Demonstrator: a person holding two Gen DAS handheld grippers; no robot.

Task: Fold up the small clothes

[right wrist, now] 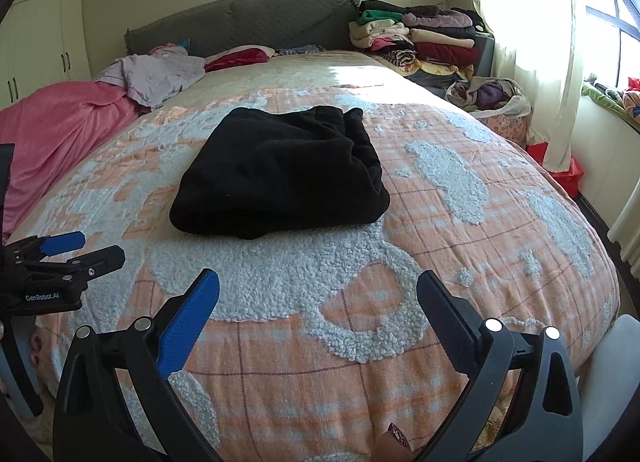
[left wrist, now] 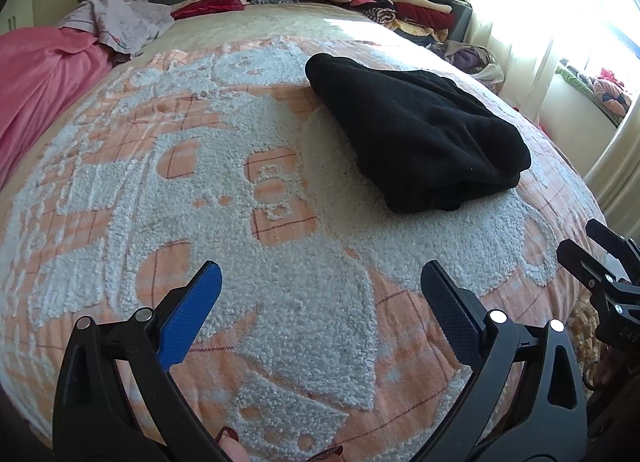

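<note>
Plainly both tools are idle: the left gripper (left wrist: 320, 282) has its blue-padded fingers spread wide with nothing between them, and the right gripper (right wrist: 318, 290) is spread just as wide and equally empty, each hovering low over the near edge of the bedspread (right wrist: 460, 221). Outward from the right gripper, the black garment (right wrist: 280, 169) lies at about 12 o'clock, well apart from the fingertips; from the left gripper it sits toward 1 o'clock. It looks folded into a compact, layered rectangle, so this piece seems done, though its near edge is a bit lumpy. Loose pink and lilac clothes (right wrist: 156, 73) heaped at 10 o'clock look like what is left, while a folded stack (right wrist: 416, 41) stands at 1 o'clock by the headboard (right wrist: 240, 17). Both grippers point forward, side by side
</note>
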